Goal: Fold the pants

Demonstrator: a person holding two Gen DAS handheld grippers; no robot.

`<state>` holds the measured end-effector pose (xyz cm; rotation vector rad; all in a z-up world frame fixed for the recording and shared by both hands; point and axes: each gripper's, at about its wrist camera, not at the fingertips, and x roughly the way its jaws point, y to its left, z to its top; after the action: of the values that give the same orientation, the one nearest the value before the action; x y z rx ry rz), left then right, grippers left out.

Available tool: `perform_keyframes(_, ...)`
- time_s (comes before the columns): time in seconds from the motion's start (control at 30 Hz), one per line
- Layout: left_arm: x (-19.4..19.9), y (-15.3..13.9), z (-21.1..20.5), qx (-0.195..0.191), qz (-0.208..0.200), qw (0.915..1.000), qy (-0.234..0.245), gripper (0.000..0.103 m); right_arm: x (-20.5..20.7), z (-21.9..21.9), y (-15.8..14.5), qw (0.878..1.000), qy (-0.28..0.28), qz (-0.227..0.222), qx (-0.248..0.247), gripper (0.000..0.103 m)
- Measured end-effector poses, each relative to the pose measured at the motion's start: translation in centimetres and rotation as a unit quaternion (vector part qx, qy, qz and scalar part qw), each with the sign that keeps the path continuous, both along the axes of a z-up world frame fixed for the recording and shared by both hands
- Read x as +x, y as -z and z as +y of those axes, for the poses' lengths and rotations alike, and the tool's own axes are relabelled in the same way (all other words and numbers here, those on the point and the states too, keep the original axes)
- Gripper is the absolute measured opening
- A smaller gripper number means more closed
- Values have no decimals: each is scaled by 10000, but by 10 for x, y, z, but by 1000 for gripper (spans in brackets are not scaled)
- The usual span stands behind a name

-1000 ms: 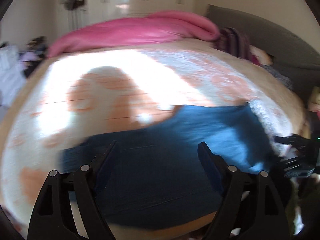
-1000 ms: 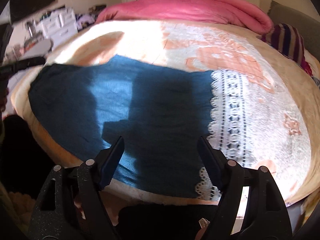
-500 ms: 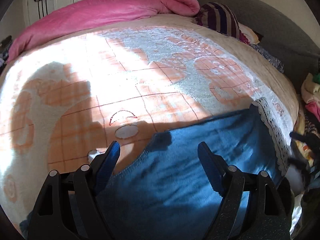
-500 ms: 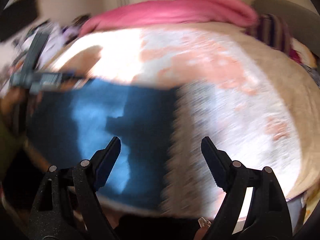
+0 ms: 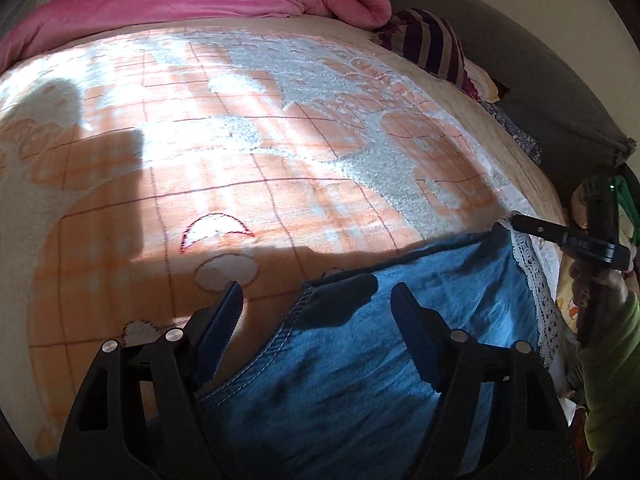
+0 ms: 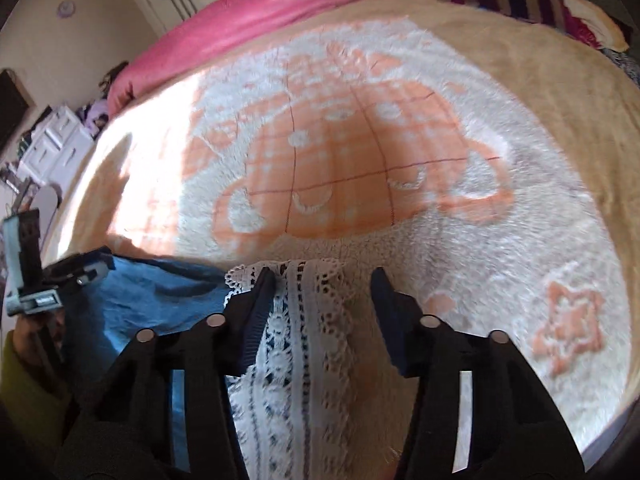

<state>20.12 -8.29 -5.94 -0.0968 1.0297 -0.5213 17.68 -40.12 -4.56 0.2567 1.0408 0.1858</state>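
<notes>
Item 1. Left gripper: my jaws stand released, having just drawn in slightly, poised over the stitched upper edge of the pants; nothing pinched, pads not seen touching cloth.

Item 2. Pants: blue denim, spread flat at the near edge of the bed, on a peach-and-white patterned blanket. Lace hem at their right end.

Item 3. Right gripper: my jaws have just been narrowing, with the lace hem between them; one pad lies against the lace, the other is apart, so not yet a grip.

Step in hand, as I judge: taking hold of both ends before a fold.

Next move calls for: both jaws to clench on their edges, then lift together.
</notes>
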Motion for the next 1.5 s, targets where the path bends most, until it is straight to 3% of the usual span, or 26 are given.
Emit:
perform_keyframes(0.13,5,8,-8,4,37,10000,50,71,2,2,8,9998,-165,9,77,41)
perform_keyframes(0.2,7,9,-8,-20,48,10000,31,64,-1,2,11,9997,-233,-69,84,41)
perform_keyframes(0.3,12,10,-4,-265,158,9995,9,44,-3,1,13,9994,-252,-125,181,41)
perform_keyframes(0.37,13,12,-3,-452,295,9985,35,21,-4,3,13,9992,-339,-152,159,39)
perform_keyframes(0.4,12,13,-3,-510,352,9981,78,15,-6,4,12,9989,-401,-173,144,36)
perform_keyframes(0.47,8,11,-8,-483,339,9981,195,6,-10,5,11,9985,-501,-194,139,31)
perform_keyframes(0.53,4,5,-11,-384,152,9988,254,5,-14,5,10,9980,-542,-253,207,19)
perform_keyframes(0.63,5,-5,-6,-451,-32,9988,184,4,-24,1,4,9971,-492,-472,349,14)
perform_keyframes(0.8,8,-20,-6,-384,-356,9986,115,4,-20,-3,-24,9921,-562,-1030,439,13)
perform_keyframes(0.93,15,-14,-12,-194,-396,9990,12,4,8,5,-16,9944,-721,-775,47,13)
perform_keyframes(1.1,22,14,-16,155,-213,9996,-38,5,19,12,9,9949,-827,-388,-421,17)
perform_keyframes(1.2,24,16,-13,113,-205,9997,-55,8,14,7,8,9957,-667,-421,-477,30)
perform_keyframes(1.3,20,3,-7,177,-438,9988,-160,35,-6,-8,-10,9974,-349,-591,-211,43)
perform_keyframes(1.33,18,-3,-4,185,-503,9984,-200,42,-14,-13,-16,9971,-296,-692,-128,43)
perform_keyframes(1.5,-5,-36,17,62,-742,9962,-456,42,-70,-33,-31,9963,-204,-691,478,43)
